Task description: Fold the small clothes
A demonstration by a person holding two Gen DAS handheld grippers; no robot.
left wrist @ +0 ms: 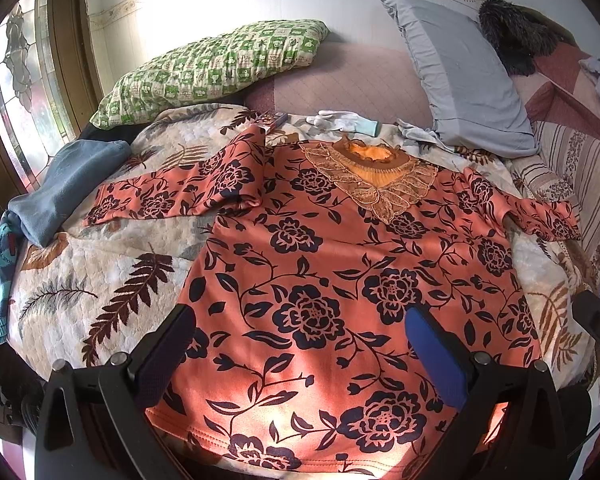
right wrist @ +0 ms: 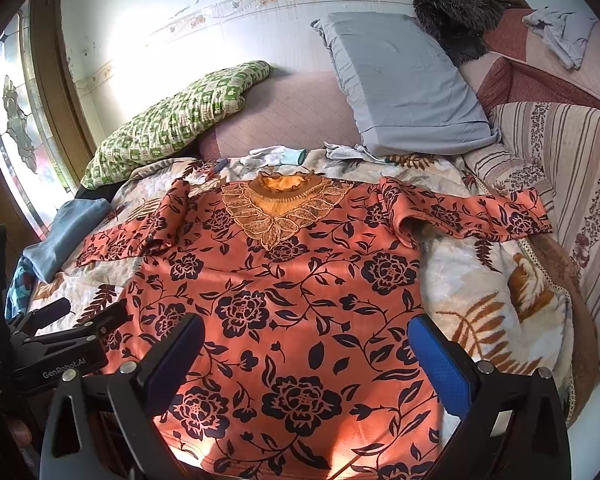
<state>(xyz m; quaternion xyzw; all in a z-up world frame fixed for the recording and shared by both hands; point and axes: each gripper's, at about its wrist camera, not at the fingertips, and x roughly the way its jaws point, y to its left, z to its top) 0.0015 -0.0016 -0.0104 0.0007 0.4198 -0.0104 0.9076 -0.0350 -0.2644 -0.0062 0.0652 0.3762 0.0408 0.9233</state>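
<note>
Left gripper (left wrist: 300, 364): black plastic arms with metal bolts; fingers spread wide apart, nothing between them; one pad blue and finely dimpled, the other dark; hovering over the hem of the blouse; its side reads "GenRobot.AI" in the right wrist view (right wrist: 66, 344)
Right gripper (right wrist: 306, 364): same build, blue textured pad on one finger; fingers set wide apart and empty, above the lower hem; only its edge shows in the left wrist view (left wrist: 598, 316)
Blouse (left wrist: 340, 280): soft, slightly fuzzy orange cloth printed with dark roses, leaves and vines; lying flat, front up, in the middle of the bed, hem nearest the cameras; both long sleeves out to the sides, each creased near the shoulder
Collar (left wrist: 374, 176): tan lace in petal shapes, coming to a point; ribbed orange neckline inside it
Bedspread (left wrist: 100, 280): quilted, cream with brown fern leaves; the blouse rests on it
Green pillow (left wrist: 216, 68): checked, puffy, against the wall
Grey pillow (left wrist: 460, 72): smooth cloth with a frilled edge, leaning upright
Blue cloth (left wrist: 68, 184): fleecy, folded, at the bed's edge near the window
Small box (left wrist: 270, 120): beyond the blouse's shoulder; print too small to read
White gloves (left wrist: 332, 120): limp, beyond the collar
Fur item (right wrist: 456, 12): dark, shaggy, on the striped sofa back
</note>
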